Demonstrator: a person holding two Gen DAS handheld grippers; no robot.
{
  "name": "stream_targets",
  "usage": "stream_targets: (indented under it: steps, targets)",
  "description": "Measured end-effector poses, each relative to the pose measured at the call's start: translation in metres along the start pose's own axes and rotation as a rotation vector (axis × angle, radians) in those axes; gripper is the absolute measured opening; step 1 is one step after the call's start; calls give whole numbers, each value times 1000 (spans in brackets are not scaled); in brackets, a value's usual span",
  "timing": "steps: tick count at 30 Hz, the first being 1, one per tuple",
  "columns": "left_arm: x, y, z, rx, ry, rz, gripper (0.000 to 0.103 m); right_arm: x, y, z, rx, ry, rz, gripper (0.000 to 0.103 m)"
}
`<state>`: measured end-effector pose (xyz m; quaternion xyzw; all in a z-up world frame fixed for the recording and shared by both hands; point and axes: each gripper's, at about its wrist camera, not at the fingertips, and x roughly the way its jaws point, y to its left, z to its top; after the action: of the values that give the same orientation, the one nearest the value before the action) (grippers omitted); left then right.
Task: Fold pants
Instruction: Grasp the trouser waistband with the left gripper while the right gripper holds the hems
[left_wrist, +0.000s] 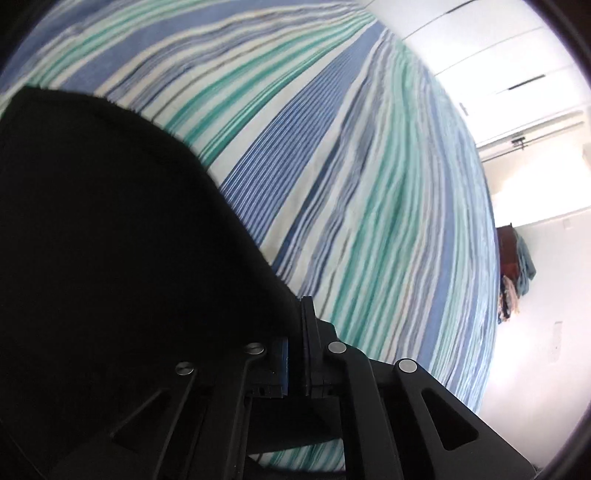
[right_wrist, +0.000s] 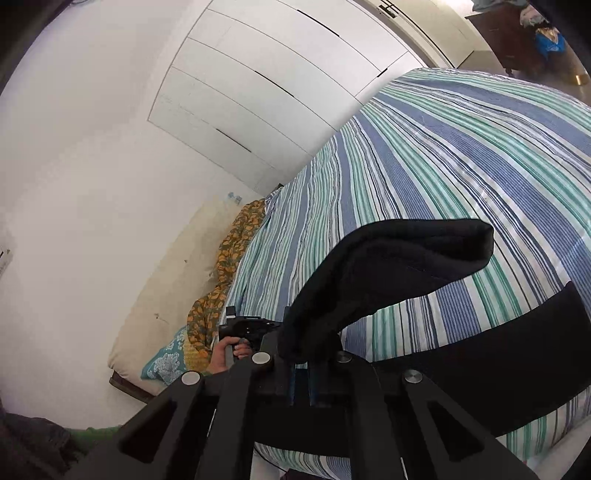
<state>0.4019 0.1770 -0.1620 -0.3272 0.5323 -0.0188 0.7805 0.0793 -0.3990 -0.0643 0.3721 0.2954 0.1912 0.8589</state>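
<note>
Room: white walls, white wardrobe (right_wrist: 266, 92) with flat doors behind the bed; dark wood cabinet (right_wrist: 513, 40) in the far corner with clothes piled on it.
Bed: sheet (left_wrist: 369, 192) striped blue, green and white covers the whole top; left view is motion-blurred.
Head end: cream pillow (right_wrist: 173, 291) against the wall, orange-patterned cloth (right_wrist: 232, 251) beside it, teal floral cloth (right_wrist: 166, 360) nearer the bed edge.
Pants: black pants (right_wrist: 391, 273), partly raised off the bed — one end hangs curled in the air over the stripes, a second band of the same cloth (right_wrist: 498, 369) runs across the sheet at lower right.
Right tool: right tool (right_wrist: 310, 354) closed narrow, a bunch of pants pinched between the fingers; cloth rises straight out of the grip.
Left tool: left tool (left_wrist: 295, 332) also closed narrow on the pants (left_wrist: 110, 240) — black cloth fills the left half of its view and enters the gap at the fingertips.
Left tool, seen from right view: its black body (right_wrist: 247, 326) sits just beyond the right fingers, with the person's hand (right_wrist: 227, 356) wrapped on the handle.
Spacing: both tools close together, above the bed's near part.
</note>
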Motion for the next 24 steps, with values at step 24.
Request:
stream_targets:
  steps: [24]
  targets:
    - [-114, 43, -258, 108, -85, -6, 5, -3, -185, -31, 119, 374, -555, 5]
